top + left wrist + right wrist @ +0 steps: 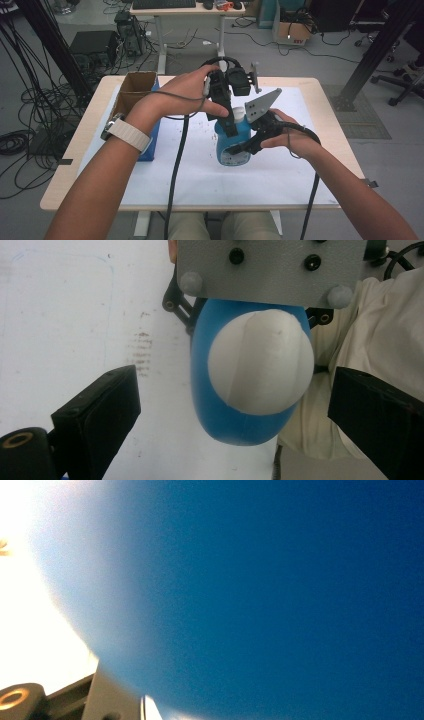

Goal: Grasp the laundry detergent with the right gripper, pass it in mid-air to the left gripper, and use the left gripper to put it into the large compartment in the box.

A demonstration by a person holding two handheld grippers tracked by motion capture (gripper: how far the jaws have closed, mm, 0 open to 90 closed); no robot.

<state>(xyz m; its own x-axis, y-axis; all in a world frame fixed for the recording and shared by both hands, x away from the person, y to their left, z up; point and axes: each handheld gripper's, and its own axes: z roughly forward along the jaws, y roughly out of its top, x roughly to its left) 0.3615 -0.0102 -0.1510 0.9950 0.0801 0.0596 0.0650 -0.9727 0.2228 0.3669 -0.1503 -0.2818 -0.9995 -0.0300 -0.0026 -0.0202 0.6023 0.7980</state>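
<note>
A blue bottle (pixel 231 147) with a white cap (pixel 239 114) stands upright on the white mat (pixel 200 175) at mid-table. My right gripper (pixel 246 146) comes in from the right and is shut on the bottle's body; in the right gripper view the blue bottle wall (pixel 260 590) sits blurred right against the camera. My left gripper (pixel 229 125) points down over the bottle top. In the left gripper view its jaws stand open, one on each side of the white cap (pixel 260 362), without touching it. The right gripper's grey plate (pixel 272 265) shows just beyond.
An open cardboard box (pixel 135 87) stands at the table's left with a blue object (pixel 150 145) against its front. Brown specks (pixel 202 120) mark the mat left of the bottle. A desk, cables and chairs lie beyond the table's far edge.
</note>
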